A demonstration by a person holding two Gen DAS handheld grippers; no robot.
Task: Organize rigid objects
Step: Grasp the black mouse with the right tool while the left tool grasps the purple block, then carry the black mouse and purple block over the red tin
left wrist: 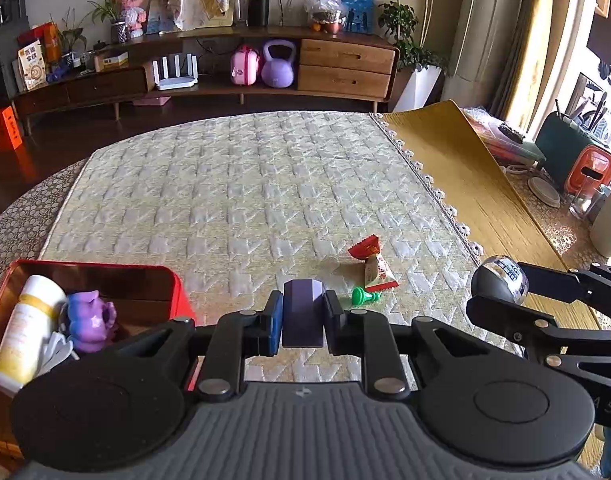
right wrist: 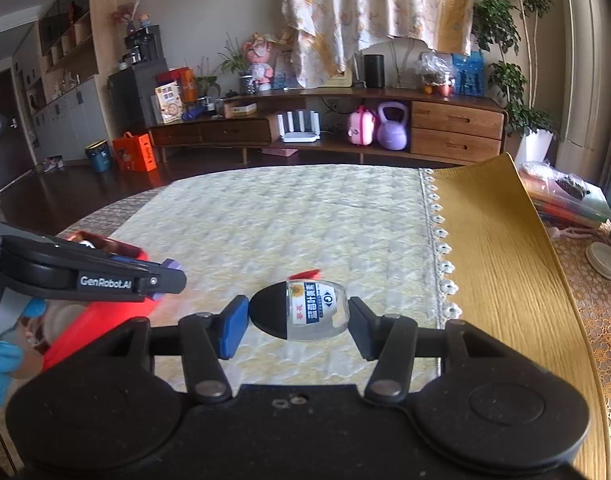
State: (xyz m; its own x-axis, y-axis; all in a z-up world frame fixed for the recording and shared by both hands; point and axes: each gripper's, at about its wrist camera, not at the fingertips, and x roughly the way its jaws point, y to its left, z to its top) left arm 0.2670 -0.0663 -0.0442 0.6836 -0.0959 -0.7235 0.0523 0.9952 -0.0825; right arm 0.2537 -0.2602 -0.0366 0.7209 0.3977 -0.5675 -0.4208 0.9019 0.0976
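Observation:
My left gripper [left wrist: 303, 316] is shut on a purple faceted block [left wrist: 303, 308], held above the quilted cloth. The right gripper [right wrist: 298, 318] is shut on an egg-shaped container [right wrist: 301, 314], black at one end and clear with a blue label at the other; it also shows at the right of the left wrist view as the same egg-shaped container [left wrist: 499, 280]. A red tin [left wrist: 105, 280] at the lower left holds a white and yellow bottle [left wrist: 27, 332] and a purple toy figure [left wrist: 91, 320]. On the cloth lie a green chess pawn [left wrist: 364, 295] and two wrapped candies [left wrist: 371, 260].
The table wears a pale quilted cloth [left wrist: 241, 200] with a golden mat [left wrist: 465, 184] on its right. Beyond the mat stand an orange box [left wrist: 591, 172], a glass and a white plate. A wooden sideboard [left wrist: 233, 72] lines the far wall. A blue-gloved hand [right wrist: 1, 360] grips the left tool.

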